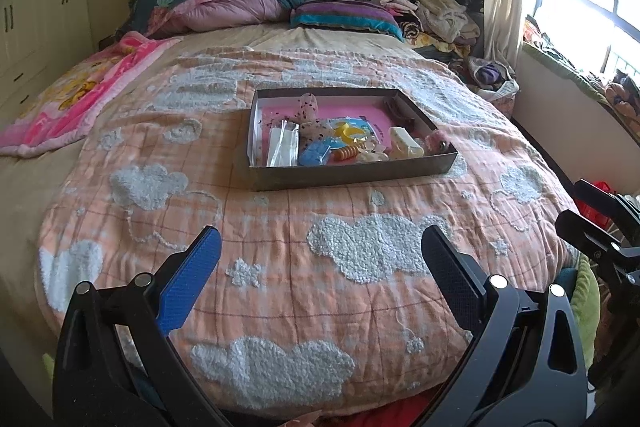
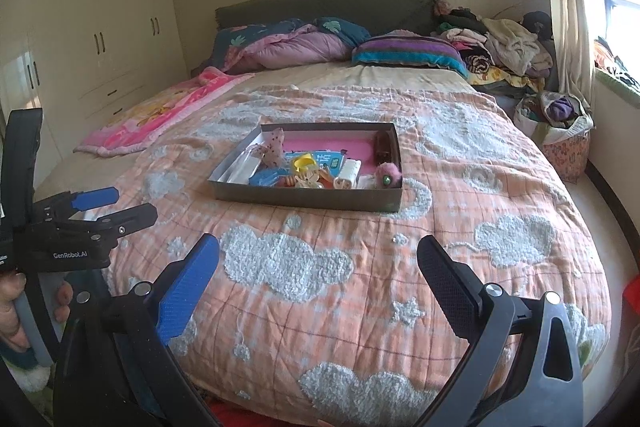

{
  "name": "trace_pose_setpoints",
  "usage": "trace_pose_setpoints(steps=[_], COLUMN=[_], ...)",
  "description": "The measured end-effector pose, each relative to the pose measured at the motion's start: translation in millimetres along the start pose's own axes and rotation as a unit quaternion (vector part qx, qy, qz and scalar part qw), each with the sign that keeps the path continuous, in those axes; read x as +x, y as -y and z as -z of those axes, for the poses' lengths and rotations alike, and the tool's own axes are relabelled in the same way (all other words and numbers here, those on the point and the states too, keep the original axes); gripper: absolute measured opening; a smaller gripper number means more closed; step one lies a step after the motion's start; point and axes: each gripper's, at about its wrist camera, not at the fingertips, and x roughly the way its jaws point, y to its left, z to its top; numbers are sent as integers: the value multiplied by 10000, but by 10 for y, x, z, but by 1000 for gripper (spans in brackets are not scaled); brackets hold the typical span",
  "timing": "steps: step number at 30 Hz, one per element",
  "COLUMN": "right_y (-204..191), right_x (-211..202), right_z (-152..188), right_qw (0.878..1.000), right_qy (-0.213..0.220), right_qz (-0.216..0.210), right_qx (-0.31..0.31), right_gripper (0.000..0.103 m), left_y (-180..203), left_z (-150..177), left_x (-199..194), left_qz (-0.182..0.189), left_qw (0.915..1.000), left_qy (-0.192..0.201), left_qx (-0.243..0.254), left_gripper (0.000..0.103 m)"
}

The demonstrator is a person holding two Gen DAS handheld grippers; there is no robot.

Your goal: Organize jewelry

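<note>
A shallow dark box (image 1: 352,173) (image 2: 308,197) with a pink lining lies on the orange cloud-pattern quilt in the middle of the bed. It holds mixed small items: a clear packet (image 1: 284,145), a blue piece (image 1: 316,151), a yellow ring-shaped piece (image 1: 348,133) (image 2: 303,161), a cream block (image 1: 404,143) and a pink fuzzy ball (image 2: 386,174). My left gripper (image 1: 320,247) hangs open over the quilt's near part, well short of the box. My right gripper (image 2: 318,255) is open too, equally far back. Nothing sits between either pair of fingers.
Pillows and a folded duvet (image 1: 224,7) lie at the headboard. A clothes pile (image 1: 436,11) fills the far right corner. A pink blanket (image 1: 80,87) lies at left. Wardrobes (image 2: 100,27) stand left; a bag (image 2: 560,131) and window sit right. A hand (image 2: 16,307) holds the left tool.
</note>
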Motion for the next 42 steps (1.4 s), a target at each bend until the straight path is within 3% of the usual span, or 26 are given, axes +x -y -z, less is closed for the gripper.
trace_pose_setpoints(steps=[42], right_y=[10], right_x=[-32], right_z=[-16], right_qw=[10000], right_qy=[33], right_qz=[22], right_qx=[-3], right_gripper=[99], left_y=[-28], left_z=[-39], left_x=[-66], left_qz=[-88], left_qw=[10000], left_qy=[29], left_qx=[-10], left_gripper=[94])
